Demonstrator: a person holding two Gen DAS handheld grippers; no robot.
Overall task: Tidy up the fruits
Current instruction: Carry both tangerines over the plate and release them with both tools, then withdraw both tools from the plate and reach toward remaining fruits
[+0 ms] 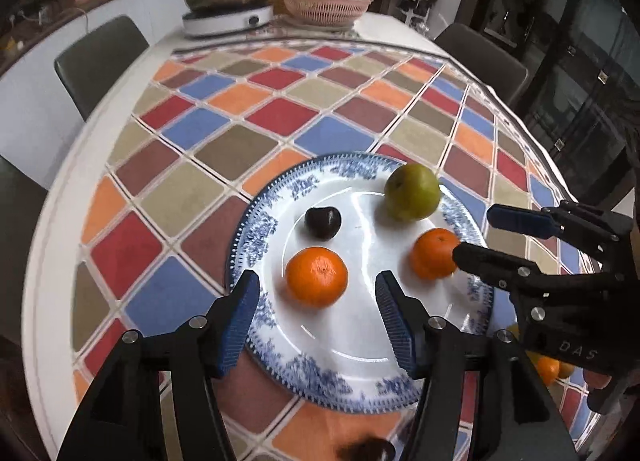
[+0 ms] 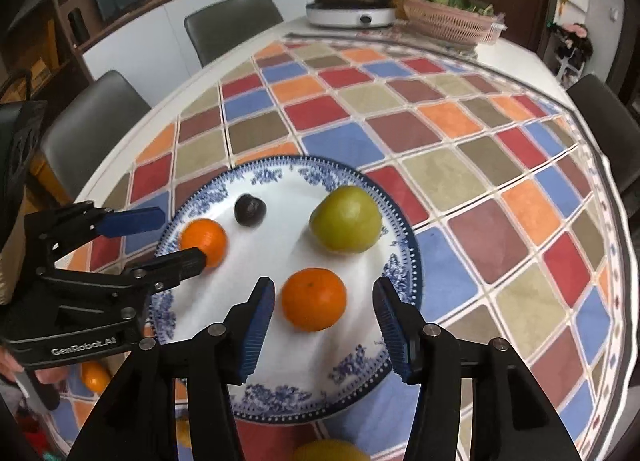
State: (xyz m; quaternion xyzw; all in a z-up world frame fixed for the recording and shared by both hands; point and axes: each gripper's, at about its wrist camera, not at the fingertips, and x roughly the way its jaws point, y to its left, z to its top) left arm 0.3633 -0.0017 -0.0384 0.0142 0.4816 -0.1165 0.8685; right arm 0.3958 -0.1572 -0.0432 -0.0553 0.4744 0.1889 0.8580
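The left gripper (image 1: 318, 315) hangs over the near side of a blue-and-white plate (image 1: 352, 365) on the table (image 1: 224, 141) with its chequered cloth, fingers (image 1: 240, 321) apart and clamped on nothing. One orange (image 1: 317, 276) sits on the plate just ahead of and between those fingers, with a clear gap on each side. Past it lie a dark plum (image 1: 323, 223) and, further off toward the right finger's side, a green fruit (image 1: 412, 192). The right gripper (image 2: 323, 327) hovers over the same plate, its fingers (image 2: 256, 329) likewise spread and pressing on nothing; a second orange (image 2: 313, 299) rests just ahead of and between them, touching neither. In the left wrist view this second orange (image 1: 435, 253) lies beyond the left gripper's right finger, with one black finger of the right gripper in front of it. More fruit lies on the table off the plate, near the grippers' bases, blurred and partly hidden.
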